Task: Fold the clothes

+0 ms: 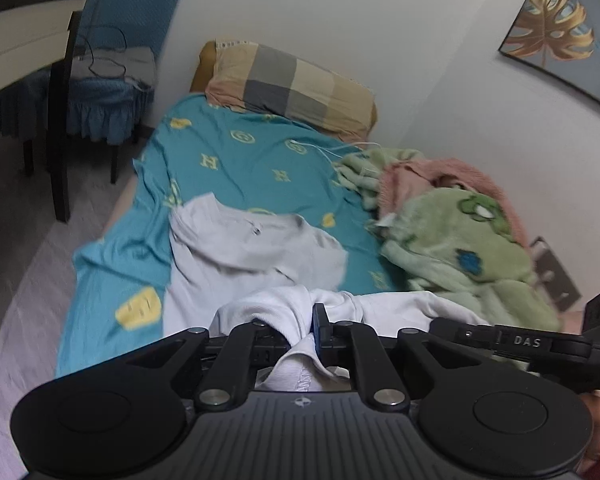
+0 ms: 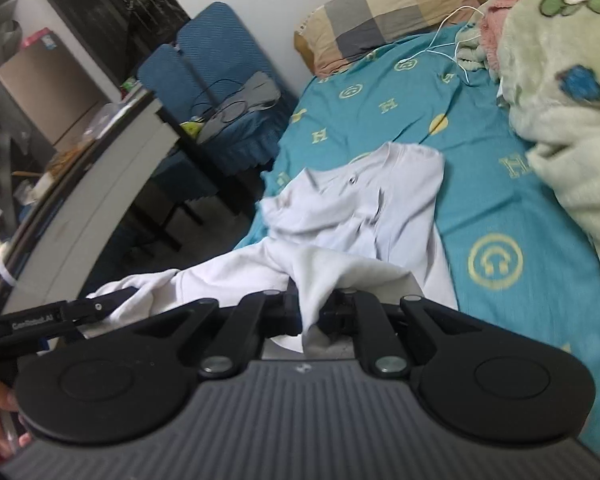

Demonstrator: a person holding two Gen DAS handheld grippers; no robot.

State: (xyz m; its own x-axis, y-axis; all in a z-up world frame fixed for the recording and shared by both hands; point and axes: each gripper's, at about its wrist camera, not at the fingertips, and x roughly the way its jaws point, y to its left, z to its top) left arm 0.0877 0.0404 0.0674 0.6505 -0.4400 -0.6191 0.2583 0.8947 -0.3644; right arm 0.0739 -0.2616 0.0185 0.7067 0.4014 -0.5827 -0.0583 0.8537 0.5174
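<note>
Jaws, left gripper [image 1: 305, 330]: closed down to a narrow gap, pinching a bunched fold of the pale shirt [image 1: 252, 248]; cloth spills out above and below the pads.
Jaws, right gripper [image 2: 315, 312]: likewise nearly shut, clamped on another gathered part of the same shirt, which drapes down between the linkage arms.
Shirt, position: near edge lifted by both grippers; collar end lying crumpled on the teal bedsheet [image 1: 236, 156], close to the bed's outer side.
Reason for hold: two pinch points on one edge look meant to let the garment be raised and spread before a fold; a judgement only.
Fold status: not yet made; fabric wrinkled and uneven.
Fleece blankets [image 1: 452, 236]: green and pink, heaped against the wall side, well apart from the collar, near the lifted edge.
Pillow [image 1: 292, 84]: checked, at the head of the bed.
White cable [image 2: 448, 46]: trails from the blankets onto the sheet.
Chair [image 2: 228, 92]: blue-covered, beside the bed.
</note>
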